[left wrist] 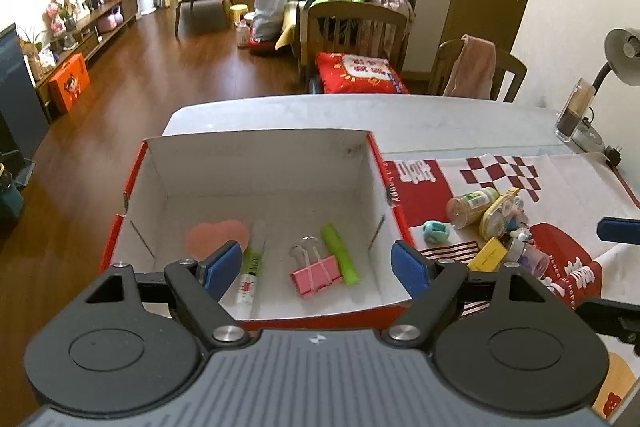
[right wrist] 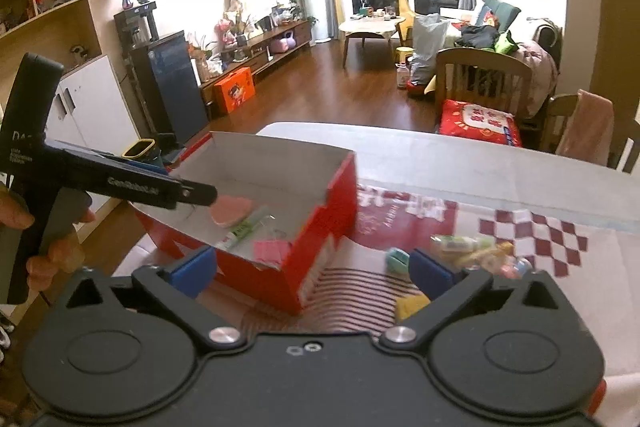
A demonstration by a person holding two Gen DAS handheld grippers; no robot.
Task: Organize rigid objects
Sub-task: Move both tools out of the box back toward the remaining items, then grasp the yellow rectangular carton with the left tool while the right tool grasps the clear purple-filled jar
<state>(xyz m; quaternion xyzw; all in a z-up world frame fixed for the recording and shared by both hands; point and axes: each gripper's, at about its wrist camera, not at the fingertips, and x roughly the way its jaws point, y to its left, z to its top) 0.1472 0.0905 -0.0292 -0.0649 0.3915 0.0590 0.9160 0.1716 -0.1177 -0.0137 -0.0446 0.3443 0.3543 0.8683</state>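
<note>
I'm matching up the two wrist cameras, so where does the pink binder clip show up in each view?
Left wrist: the pink binder clip lies on the box floor, centre of frame, beside the green tube.
Right wrist: left of centre, partly hidden behind the box's near wall.
Shared landmark: the red box.

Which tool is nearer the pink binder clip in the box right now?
Left. The left tool hangs open right over the red box, the pink binder clip just beyond its fingers. The right tool sits open outside the box's right wall.
</note>
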